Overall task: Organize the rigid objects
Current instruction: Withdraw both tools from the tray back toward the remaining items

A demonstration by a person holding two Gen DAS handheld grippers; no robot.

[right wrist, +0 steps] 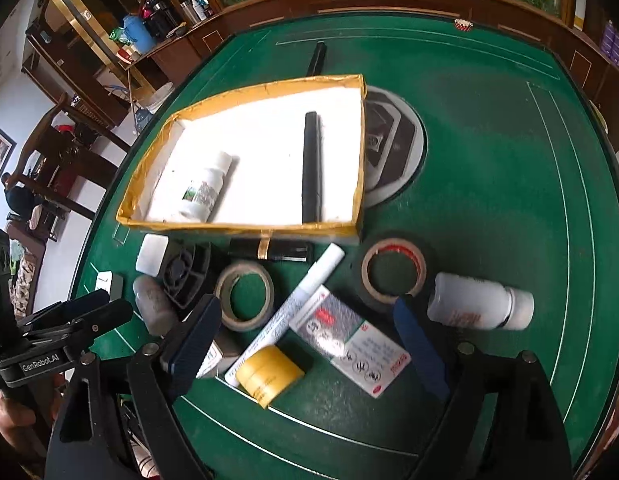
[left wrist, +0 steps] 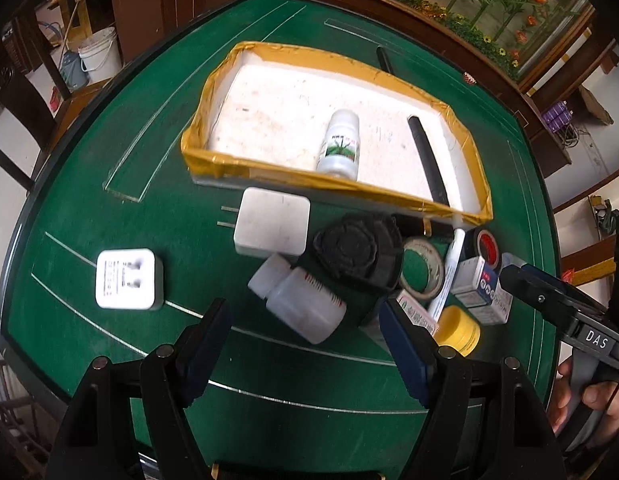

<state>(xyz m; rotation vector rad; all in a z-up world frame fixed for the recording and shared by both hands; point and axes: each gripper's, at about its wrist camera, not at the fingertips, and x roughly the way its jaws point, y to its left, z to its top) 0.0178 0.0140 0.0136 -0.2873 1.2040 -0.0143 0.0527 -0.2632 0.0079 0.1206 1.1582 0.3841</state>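
A white foam box with yellow taped rim (left wrist: 213, 164) (right wrist: 237, 229) holds a labelled white bottle (left wrist: 339, 142) (right wrist: 203, 192) and a black marker (left wrist: 427, 160) (right wrist: 311, 168). In front of it lie a white charger (left wrist: 273, 222), a plug adapter (left wrist: 127, 280), a black cap (left wrist: 357, 254), a white bottle (left wrist: 305, 300), tape rolls (right wrist: 245, 294) (right wrist: 393, 272), a white pen (right wrist: 297, 304), a yellow jar (right wrist: 269, 374), a medicine box (right wrist: 349, 340) and another white bottle (right wrist: 479, 306). My left gripper (left wrist: 305, 336) is open over the near white bottle. My right gripper (right wrist: 309, 336) is open above the jar and box.
The green felt table (left wrist: 269, 372) (right wrist: 489, 184) has a round inset (right wrist: 393, 148) behind the box and another black pen (right wrist: 317, 58) at the far side. Wooden cabinets, a white bucket (left wrist: 99, 54) and chairs surround the table.
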